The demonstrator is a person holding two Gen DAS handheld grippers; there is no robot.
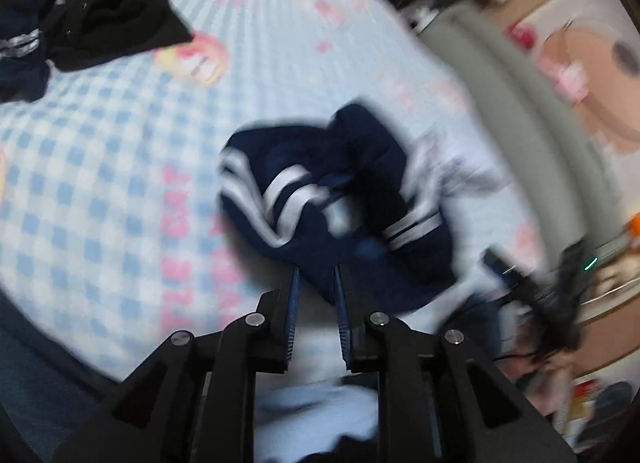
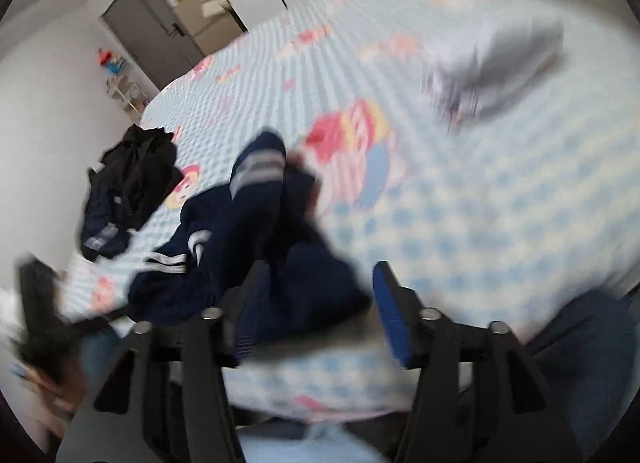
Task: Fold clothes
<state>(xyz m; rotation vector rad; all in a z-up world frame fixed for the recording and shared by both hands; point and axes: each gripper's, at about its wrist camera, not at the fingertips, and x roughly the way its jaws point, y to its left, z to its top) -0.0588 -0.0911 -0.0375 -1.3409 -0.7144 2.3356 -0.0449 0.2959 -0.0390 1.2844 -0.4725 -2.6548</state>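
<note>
A crumpled navy garment with white stripes [image 1: 320,199] lies on the blue-and-white checked bedsheet [image 1: 100,167]. My left gripper [image 1: 316,279] sits at its near edge, fingers narrowly apart with navy cloth between the tips; the frame is blurred. In the right wrist view the same garment [image 2: 248,247] lies left of centre. My right gripper [image 2: 320,283] is open, its left finger over the navy cloth and its right finger over the sheet.
A pile of black and navy clothes [image 1: 80,11] lies at the far left of the bed, also in the right wrist view [image 2: 128,183]. A folded pale grey item [image 2: 500,67] lies far right. The other gripper [image 1: 536,291] shows at right. A grey door [image 2: 152,31] stands beyond.
</note>
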